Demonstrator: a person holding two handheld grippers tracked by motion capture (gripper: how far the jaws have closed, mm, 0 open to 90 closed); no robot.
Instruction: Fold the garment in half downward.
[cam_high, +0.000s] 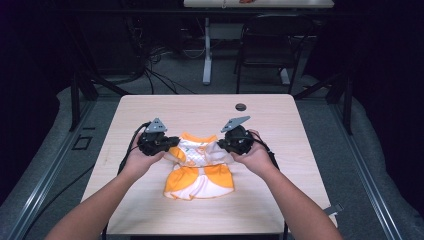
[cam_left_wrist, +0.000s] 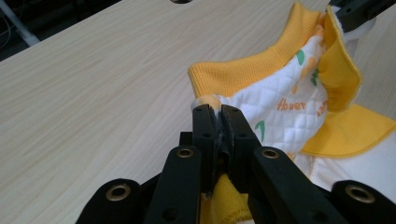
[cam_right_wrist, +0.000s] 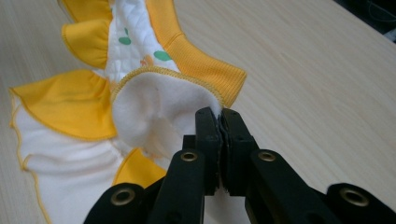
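Observation:
A small orange and white quilted garment (cam_high: 200, 170) lies on the light wooden table (cam_high: 150, 107), its skirt spread toward the person. My left gripper (cam_high: 172, 143) pinches its left shoulder; in the left gripper view the black jaws stand together on the orange and white fabric (cam_left_wrist: 289, 102), with the gripper (cam_left_wrist: 218, 111) clamped on an edge fold. My right gripper (cam_high: 220, 145) pinches the right shoulder; in the right gripper view that gripper (cam_right_wrist: 219, 114) is clamped on the white fleecy lining (cam_right_wrist: 159, 112) by the orange ribbed band. The top of the garment is lifted slightly between both grippers.
A small dark round hole (cam_high: 241, 106) sits in the tabletop near the far edge. A black chair (cam_high: 270, 45) and a white table leg (cam_high: 207, 50) stand beyond the table, with cables on the grey floor.

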